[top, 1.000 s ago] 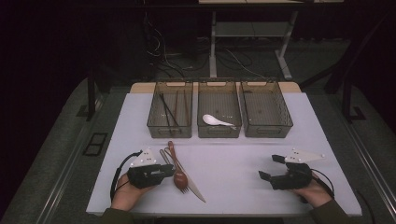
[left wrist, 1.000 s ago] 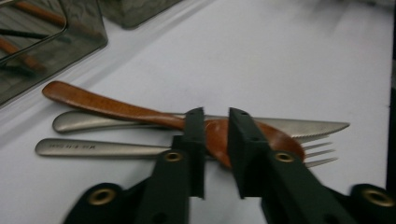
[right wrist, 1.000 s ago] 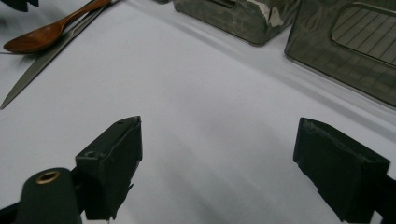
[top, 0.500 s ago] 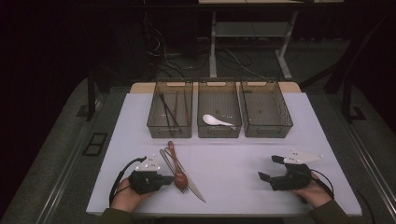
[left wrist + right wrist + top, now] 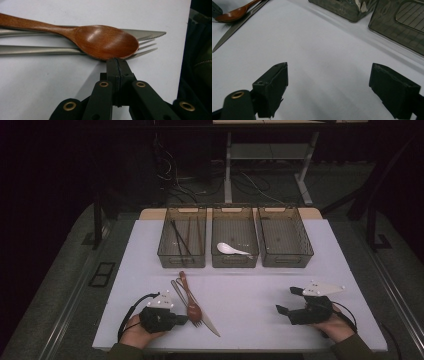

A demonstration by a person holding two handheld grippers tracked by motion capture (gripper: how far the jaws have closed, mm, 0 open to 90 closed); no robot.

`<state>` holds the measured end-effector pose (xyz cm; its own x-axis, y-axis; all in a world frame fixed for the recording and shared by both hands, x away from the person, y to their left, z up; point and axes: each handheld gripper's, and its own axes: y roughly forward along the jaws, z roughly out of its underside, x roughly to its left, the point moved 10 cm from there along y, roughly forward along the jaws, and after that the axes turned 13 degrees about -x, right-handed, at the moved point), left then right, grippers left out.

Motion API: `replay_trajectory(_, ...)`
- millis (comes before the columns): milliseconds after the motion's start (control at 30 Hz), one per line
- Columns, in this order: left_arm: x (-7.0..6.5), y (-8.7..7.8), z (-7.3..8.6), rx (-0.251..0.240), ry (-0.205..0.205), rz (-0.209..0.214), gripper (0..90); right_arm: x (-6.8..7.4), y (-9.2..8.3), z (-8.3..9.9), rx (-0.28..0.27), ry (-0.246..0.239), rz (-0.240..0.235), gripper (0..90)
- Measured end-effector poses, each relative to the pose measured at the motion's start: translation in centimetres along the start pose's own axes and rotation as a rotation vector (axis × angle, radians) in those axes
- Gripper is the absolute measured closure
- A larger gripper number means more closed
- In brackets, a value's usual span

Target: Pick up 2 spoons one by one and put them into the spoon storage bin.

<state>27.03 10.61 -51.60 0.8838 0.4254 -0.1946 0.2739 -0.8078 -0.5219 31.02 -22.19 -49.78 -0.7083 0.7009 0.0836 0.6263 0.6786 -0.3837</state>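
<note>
The wooden spoon (image 5: 192, 306) lies on the white table (image 5: 250, 290) at its near left, bowl toward us, resting across a metal fork (image 5: 186, 301) and a serrated knife (image 5: 200, 315). Since a second ago we see the left gripper (image 5: 183, 319) drawn back slightly toward the table's near edge and swung so its tip now points at the spoon's bowl; the right gripper (image 5: 289, 301) sits where it was. The left gripper view gives us what the high view cannot: the two jaws pressed flat together with nothing between them, their tip just beside the rim of the bowl, and the fork tines and the knife's toothed edge poking out past the spoon. The right gripper view shows its jaws spread wide over bare table, with the spoon well off at its upper left. Both hands rest low at the near edge, the left hand (image 5: 135, 332) curled around its gripper, the right hand (image 5: 334, 327) likewise. Beyond stand three clear bins (image 5: 235, 261); the middle one holds a white spoon (image 5: 231, 250).
</note>
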Motion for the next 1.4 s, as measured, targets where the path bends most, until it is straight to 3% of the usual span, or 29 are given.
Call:
replay_trajectory(400,-0.1,1.3,-0.9,-0.012,0.025,0.020,89.0,0.2,0.1,0.1,0.011,-0.005,-0.003,15.3)
replay_trajectory(767,0.2,2.1,-2.1,-0.038,0.045,0.013,89.0,0.2,0.1,0.2,0.012,-0.010,-0.007,15.3)
replay_trajectory(1400,0.2,4.5,-3.5,-0.011,0.107,0.032,89.0,0.3,0.3,0.4,0.025,-0.020,-0.009,15.3)
